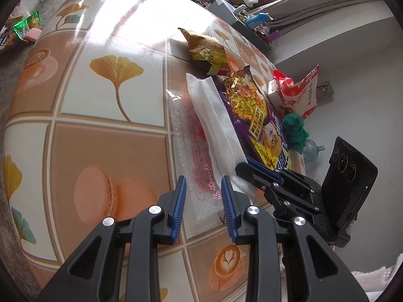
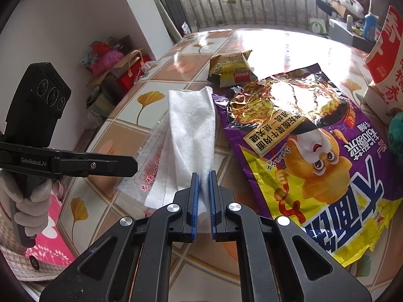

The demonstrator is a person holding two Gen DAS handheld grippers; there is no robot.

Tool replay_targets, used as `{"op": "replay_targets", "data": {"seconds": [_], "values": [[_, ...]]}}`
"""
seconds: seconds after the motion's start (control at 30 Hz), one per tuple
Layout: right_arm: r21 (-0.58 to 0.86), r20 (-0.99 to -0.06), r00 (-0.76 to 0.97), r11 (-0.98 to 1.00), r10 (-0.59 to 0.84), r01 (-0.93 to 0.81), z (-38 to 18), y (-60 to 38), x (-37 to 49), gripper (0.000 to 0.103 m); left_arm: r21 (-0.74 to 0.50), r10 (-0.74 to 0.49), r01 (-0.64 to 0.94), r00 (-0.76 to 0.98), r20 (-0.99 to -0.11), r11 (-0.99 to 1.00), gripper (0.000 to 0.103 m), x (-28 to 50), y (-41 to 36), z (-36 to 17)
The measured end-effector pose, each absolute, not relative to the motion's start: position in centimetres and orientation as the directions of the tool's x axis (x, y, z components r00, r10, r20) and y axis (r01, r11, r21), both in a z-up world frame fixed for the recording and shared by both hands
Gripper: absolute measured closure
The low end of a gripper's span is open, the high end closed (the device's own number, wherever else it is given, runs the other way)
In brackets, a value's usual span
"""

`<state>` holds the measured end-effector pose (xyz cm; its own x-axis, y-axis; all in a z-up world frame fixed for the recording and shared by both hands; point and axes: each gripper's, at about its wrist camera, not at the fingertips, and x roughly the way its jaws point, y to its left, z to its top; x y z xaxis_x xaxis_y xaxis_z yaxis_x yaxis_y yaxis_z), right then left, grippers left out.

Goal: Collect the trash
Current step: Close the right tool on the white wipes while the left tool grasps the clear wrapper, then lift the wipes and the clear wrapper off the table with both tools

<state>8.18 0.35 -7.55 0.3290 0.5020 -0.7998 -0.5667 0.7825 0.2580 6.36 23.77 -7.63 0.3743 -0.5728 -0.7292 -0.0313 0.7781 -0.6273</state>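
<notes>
Right wrist view: right claw [image 2: 203, 183] pinches the white tissue's [image 2: 191, 128] near end; left claw [image 1: 203, 191] spread.

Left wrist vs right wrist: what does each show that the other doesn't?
Left wrist only: green wrappers on the floor, water jug, the open left gripper over the clear printed wrapper.

Right wrist only: balcony railing, gloved hand holding the left tool, right gripper with jaws closed on the white tissue.

Both: tissue, purple noodle bag, small yellow snack packet, tiled tablecloth.
</notes>
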Motion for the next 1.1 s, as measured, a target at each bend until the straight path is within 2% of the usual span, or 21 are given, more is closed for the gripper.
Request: {"op": "replay_targets", "data": {"seconds": [0.1,0.23,0.3,0.43,0.6,0.8,1.1], "values": [[0.263,-0.798,0.330,0.784,0.505,-0.562,-7.5,0.3,8.3,0.097,-0.647,-0.591,-0.019,0.390,-0.706,0.762,0.076,6.1,24.0,-7.4],[0.266,-0.796,0.331,0.784,0.507,-0.560,-7.5,0.3,8.3,0.097,-0.768,-0.697,0.007,0.426,-0.576,0.640,0.076,5.8,25.1,-6.8],[0.273,-0.793,0.330,0.784,0.511,-0.558,-7.6,0.3,8.4,0.097,-0.800,-0.729,0.009,0.417,-0.542,0.600,0.076,5.9,25.2,-6.9],[0.288,-0.788,0.327,0.782,0.521,-0.553,-7.6,0.1,8.4,0.097,-0.790,-0.723,-0.015,0.393,-0.568,0.613,0.076,6.4,24.5,-8.0],[0.297,-0.784,0.328,0.782,0.528,-0.548,-7.7,-0.1,8.5,0.097,-0.733,-0.676,0.004,0.391,-0.625,0.680,0.091,6.9,23.4,-8.0],[0.380,-0.755,0.296,0.759,0.585,-0.529,-7.9,-0.9,8.5,0.101,-0.638,-0.600,0.061,0.416,-0.683,0.768,0.096,6.6,22.8,-6.9],[0.410,-0.693,0.335,0.731,0.639,-0.546,-5.6,-2.4,7.7,0.102,-0.585,-0.536,0.052,0.474,-0.699,0.809,0.101,5.8,24.6,-5.1]]}}
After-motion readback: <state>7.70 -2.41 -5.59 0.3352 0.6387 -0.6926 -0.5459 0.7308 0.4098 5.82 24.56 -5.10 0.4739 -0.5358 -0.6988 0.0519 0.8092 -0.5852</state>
